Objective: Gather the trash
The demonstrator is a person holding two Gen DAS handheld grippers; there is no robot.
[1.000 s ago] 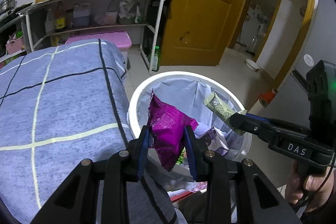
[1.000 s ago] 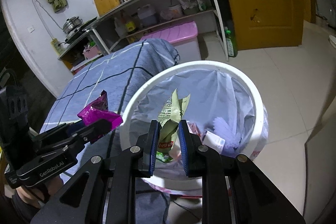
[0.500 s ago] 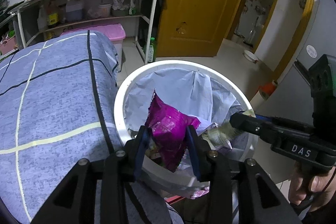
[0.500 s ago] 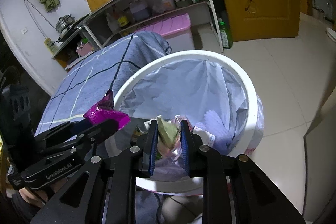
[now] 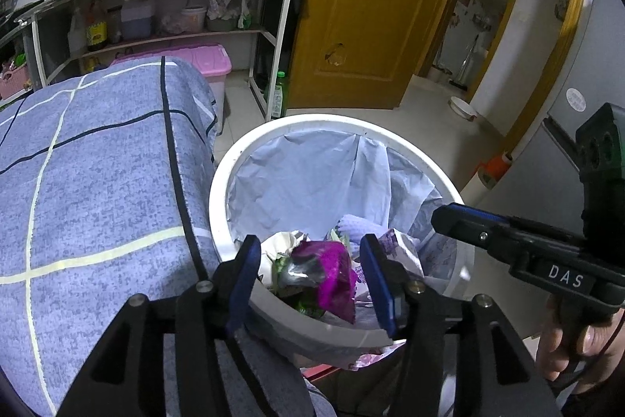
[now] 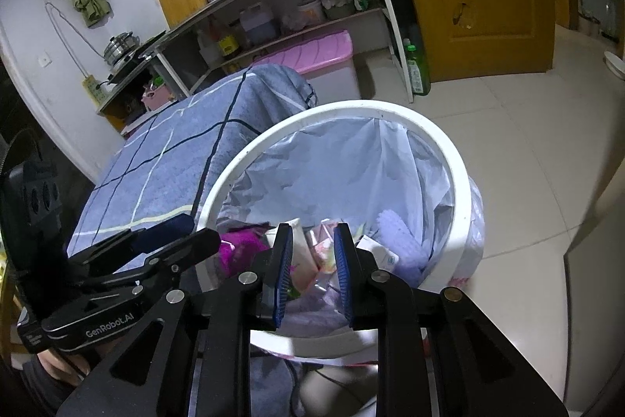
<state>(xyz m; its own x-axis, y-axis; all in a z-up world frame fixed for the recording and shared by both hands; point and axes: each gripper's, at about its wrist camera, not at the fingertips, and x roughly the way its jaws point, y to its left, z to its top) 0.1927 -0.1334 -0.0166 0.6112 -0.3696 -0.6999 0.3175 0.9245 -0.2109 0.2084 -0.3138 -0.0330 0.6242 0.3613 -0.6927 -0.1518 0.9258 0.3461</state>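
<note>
A white trash bin (image 5: 218, 190) with a pale blue liner holds several wrappers and papers. My left gripper (image 5: 310, 245) hangs over its near rim and its jaws are opening, spread wide. The magenta snack bag (image 5: 332, 268) lies loose on the trash below them, clear of both pads. In the right wrist view the bin (image 6: 457, 182) fills the middle, and the magenta bag (image 6: 238, 249) shows beside the left gripper (image 6: 195, 233). My right gripper (image 6: 312, 233) is over the bin with its jaws nearly together and nothing between them. From the left it shows as the right gripper (image 5: 441, 215), bare at the tip.
A bed with a blue checked cover (image 5: 97, 182) touches the bin's left side. Behind stand a metal shelf rack (image 5: 273, 38), a pink storage box (image 5: 211, 61), a green bottle (image 5: 278, 96) and a yellow door (image 5: 363, 26). A person's hand (image 5: 562, 342) grips the right tool.
The left jaws spread and the magenta bag dropped from them into the bin. The green wrapper left the right gripper and went into the bin too.
</note>
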